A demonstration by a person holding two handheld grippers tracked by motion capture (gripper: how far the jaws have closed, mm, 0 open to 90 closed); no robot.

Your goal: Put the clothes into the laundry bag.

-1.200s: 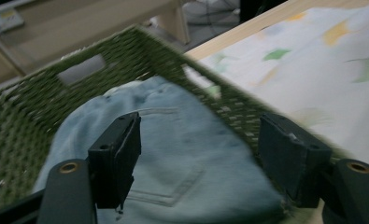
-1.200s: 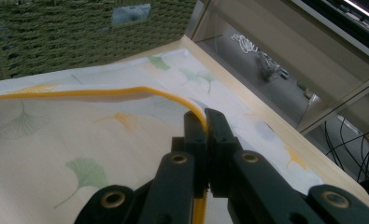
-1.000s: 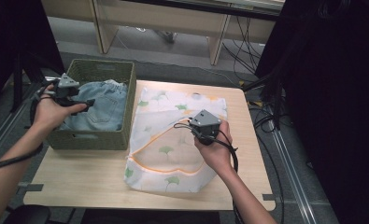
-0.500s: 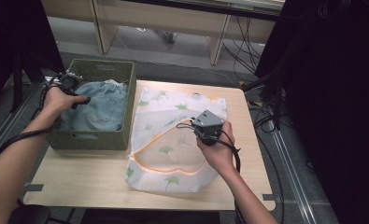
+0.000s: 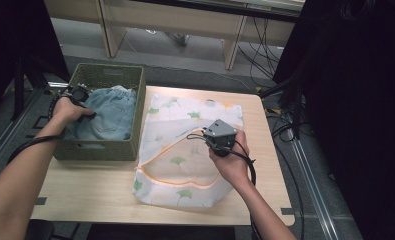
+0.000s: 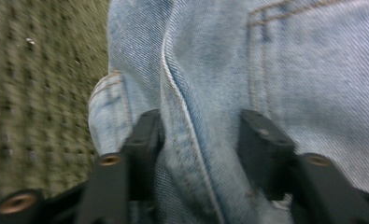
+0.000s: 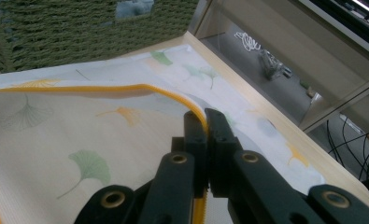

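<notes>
Jeans being gripped in the basket while the laundry bag is held open

The left gripper [image 6: 198, 140] has just been closing, and a fold of the jeans [image 5: 107, 112] in the green basket [image 5: 97, 150] is taken between its jaws. The right gripper [image 7: 205, 122] is clamped on the yellow rim of the laundry bag [image 5: 185, 165] on the table [image 5: 85, 187]. If only a thin fold is caught, the jeans may be dropped when lifted; the bag mouth could be pulled shut.

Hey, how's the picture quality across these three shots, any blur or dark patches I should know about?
Left gripper view: motion-blurred, with the basket weave smeared and the jeans soft. Right gripper view: sharp on the yellow-edged mesh bag near the right gripper, the background milder. High view: table evenly lit, surroundings nearly black.
</notes>
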